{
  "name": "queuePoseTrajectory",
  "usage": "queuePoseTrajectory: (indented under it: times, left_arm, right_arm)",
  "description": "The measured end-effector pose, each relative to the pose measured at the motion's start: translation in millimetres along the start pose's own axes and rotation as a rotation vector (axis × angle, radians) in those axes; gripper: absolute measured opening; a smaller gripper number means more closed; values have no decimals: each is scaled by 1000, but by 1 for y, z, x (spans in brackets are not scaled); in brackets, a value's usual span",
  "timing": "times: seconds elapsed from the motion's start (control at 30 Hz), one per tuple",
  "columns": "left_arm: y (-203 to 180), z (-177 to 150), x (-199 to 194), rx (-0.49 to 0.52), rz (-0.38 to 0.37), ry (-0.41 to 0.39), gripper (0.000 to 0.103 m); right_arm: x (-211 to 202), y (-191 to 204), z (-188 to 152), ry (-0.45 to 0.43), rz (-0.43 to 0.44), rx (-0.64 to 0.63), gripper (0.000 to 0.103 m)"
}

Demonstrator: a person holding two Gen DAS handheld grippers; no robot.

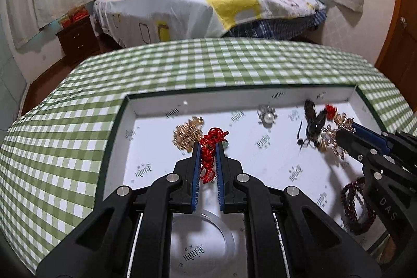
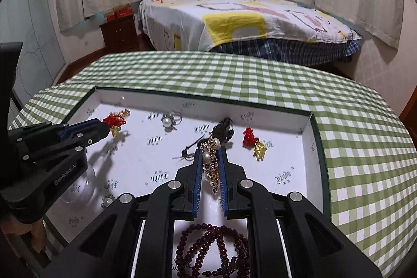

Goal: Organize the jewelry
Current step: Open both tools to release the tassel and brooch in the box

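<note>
A: What sits in the tray (image 2: 307,121)?

B: It is a shallow white box with dark green edges and printed lettering on its floor, set on a green-and-white checked tablecloth (image 2: 351,147). Inside, the left gripper (image 1: 208,147) has its blue ribbed pads pressed on a red knotted cord (image 1: 209,147), a soft braided piece, near the tray's left wall.

A: And the other tool?

B: The right gripper (image 2: 211,153) is clamped on a gold chain with pearls (image 2: 210,163), glittery links and round white beads, near the tray's middle.

A: How many loose pieces?

B: One pearl ring (image 2: 169,119) with a silver band, by the tray's far wall. One black corded piece (image 2: 222,130), dull and dark, just beyond the right gripper. One red knot with an amber charm (image 2: 254,142), glossy, toward the tray's right wall. One dark red bead bracelet (image 2: 213,252), coiled in several loops, at the tray's near edge. One gold cluster (image 1: 186,133), touching the red cord.
</note>
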State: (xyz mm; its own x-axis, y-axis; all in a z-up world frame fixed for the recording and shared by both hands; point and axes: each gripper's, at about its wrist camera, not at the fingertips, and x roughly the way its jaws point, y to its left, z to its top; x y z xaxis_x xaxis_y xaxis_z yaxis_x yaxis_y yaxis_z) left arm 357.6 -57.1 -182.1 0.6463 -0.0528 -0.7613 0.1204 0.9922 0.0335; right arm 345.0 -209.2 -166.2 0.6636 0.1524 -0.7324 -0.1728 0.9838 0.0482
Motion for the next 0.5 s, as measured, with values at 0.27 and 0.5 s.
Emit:
queuePoseTrajectory:
  times: [0.27, 0.5]
  left_arm:
    - [-4, 0, -6, 21, 10, -16, 47]
    - [-5, -6, -18, 9, 8, -20, 55]
  right_arm:
    - [-7, 1, -2, -31, -20, 19, 48]
    - [-25, -2, -6, -54, -48, 35, 51]
